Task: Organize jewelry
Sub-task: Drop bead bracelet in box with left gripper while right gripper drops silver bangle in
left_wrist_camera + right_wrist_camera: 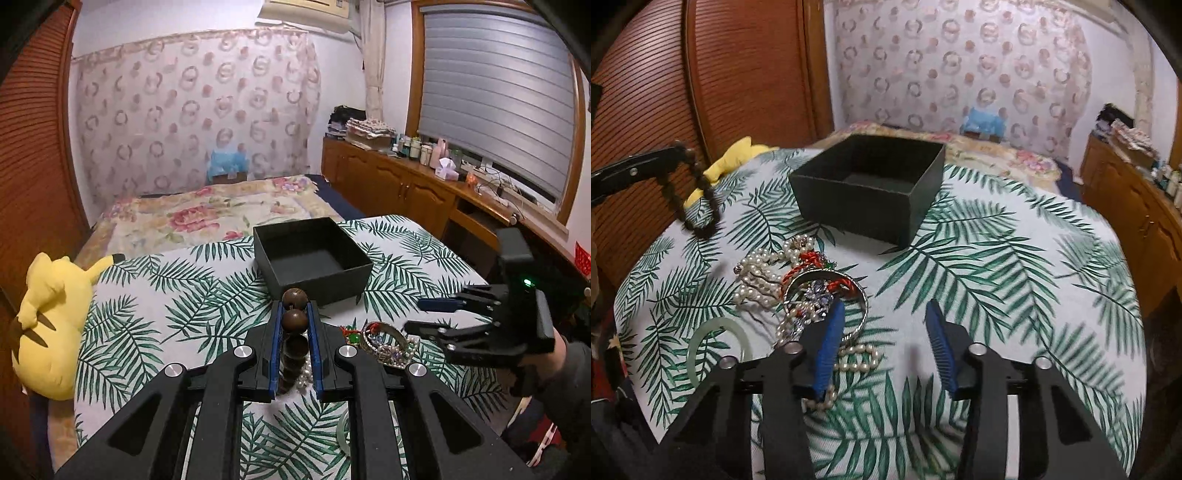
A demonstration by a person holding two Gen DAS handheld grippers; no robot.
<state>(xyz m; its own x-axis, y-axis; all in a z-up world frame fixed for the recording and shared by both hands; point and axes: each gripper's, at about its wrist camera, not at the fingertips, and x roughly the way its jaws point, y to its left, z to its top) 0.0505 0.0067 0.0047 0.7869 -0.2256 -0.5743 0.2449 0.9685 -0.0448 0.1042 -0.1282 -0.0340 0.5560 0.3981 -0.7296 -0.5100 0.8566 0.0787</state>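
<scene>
My left gripper (294,307) is shut on a brown wooden bead bracelet (294,318), held above the table just short of the open black box (312,254). In the right wrist view the bracelet (698,199) hangs from the left gripper (674,151) at far left. My right gripper (884,308) is open and empty, low over a jewelry pile (809,284) of pearl strands, a red cord and a silver bangle (862,295); its left finger (831,343) overlaps the pile. The box (871,184) looks empty. The right gripper (421,315) also shows in the left wrist view.
A pale green jade bangle (718,347) lies at the table's near left. The table has a palm-leaf cloth (997,258). A yellow plush toy (48,325) sits at the left edge. A bed (207,218) lies beyond, wooden cabinets (399,184) at the right.
</scene>
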